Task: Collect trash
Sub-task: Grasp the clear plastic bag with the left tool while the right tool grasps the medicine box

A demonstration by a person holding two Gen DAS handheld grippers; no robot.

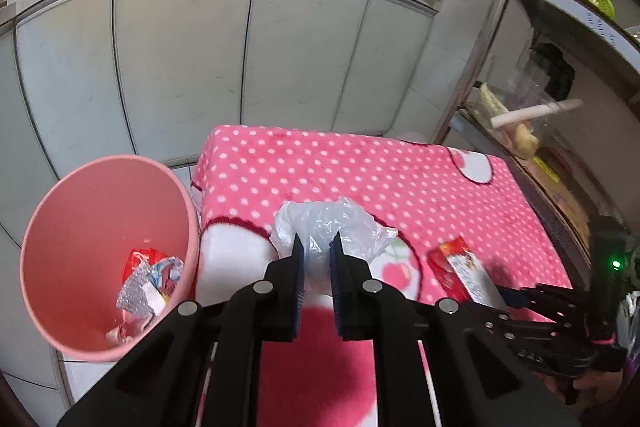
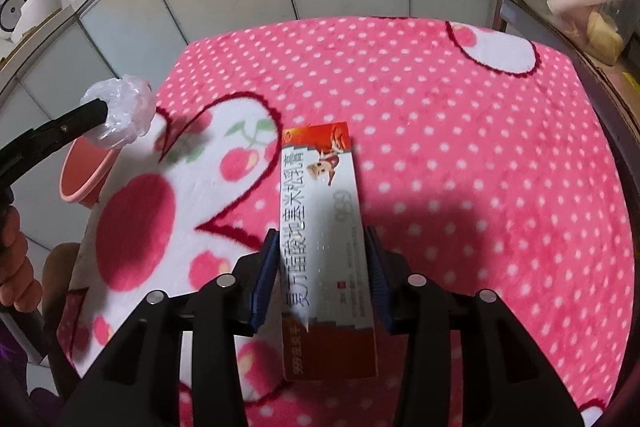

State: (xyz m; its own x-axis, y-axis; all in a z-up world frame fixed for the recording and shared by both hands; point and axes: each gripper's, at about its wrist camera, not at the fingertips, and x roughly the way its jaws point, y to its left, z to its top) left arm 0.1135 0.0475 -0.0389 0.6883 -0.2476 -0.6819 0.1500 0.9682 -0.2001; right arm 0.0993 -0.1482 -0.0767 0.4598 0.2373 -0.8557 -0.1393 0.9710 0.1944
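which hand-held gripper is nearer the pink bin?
Left. The left hand-held gripper, shut on the plastic bag, sits just beside the pink bin. The right hand-held gripper straddles the medicine box farther across the table.

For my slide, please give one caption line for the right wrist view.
Right gripper shut on a medicine box above the pink dotted blanket.

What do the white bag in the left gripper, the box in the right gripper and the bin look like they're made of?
White bag: thin translucent plastic film, crinkled and glossy. Box: printed cardboard by its flat faces and sharp edges, with a slight sheen. Pink bin: probably moulded plastic, smooth and matte with a rolled rim.
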